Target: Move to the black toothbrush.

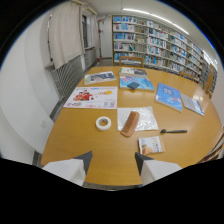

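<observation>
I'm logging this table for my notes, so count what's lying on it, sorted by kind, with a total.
Magazines and printed sheets: 6, such as the blue magazine
Tape roll: 1
Comb on a clear bag: 2
Snack packet: 1
Black toothbrush: 1
Small dark object: 1
Total: 12
The gripper is open, empty.

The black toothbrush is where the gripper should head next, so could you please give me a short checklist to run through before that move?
1. Black toothbrush in view, lying flat on the table: ok.
2. Gripper open, nothing between its fingers: ok.
3. Gripper lined up with the toothbrush: not ok; it lies beyond the fingers, off to the right.
4. Path: not ok; a small packet lies just ahead of the right finger.
5. Brush head direction: cannot tell.
</observation>
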`<state>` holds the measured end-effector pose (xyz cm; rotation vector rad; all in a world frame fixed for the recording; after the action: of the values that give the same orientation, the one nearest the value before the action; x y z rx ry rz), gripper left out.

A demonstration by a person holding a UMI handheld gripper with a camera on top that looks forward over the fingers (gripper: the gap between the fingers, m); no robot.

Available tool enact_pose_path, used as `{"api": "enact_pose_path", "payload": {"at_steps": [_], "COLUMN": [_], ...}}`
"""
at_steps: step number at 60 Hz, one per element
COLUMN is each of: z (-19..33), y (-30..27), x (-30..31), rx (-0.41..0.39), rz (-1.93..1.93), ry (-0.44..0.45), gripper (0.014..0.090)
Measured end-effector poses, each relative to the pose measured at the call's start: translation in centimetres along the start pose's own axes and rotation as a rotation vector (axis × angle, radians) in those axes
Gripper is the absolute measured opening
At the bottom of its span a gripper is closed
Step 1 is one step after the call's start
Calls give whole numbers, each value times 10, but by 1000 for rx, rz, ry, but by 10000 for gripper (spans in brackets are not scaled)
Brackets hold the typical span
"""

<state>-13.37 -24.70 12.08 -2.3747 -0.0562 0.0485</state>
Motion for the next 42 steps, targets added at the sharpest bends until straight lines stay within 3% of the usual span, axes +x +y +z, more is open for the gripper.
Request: {"api": "enact_pose_path", "payload": {"at_steps": [17,42], "z": [-1,-14], "y": [5,29], "x": [33,152], "rx": [-13,-70], "rz": [4,21], "ry": [22,98], "gripper": [847,844]}}
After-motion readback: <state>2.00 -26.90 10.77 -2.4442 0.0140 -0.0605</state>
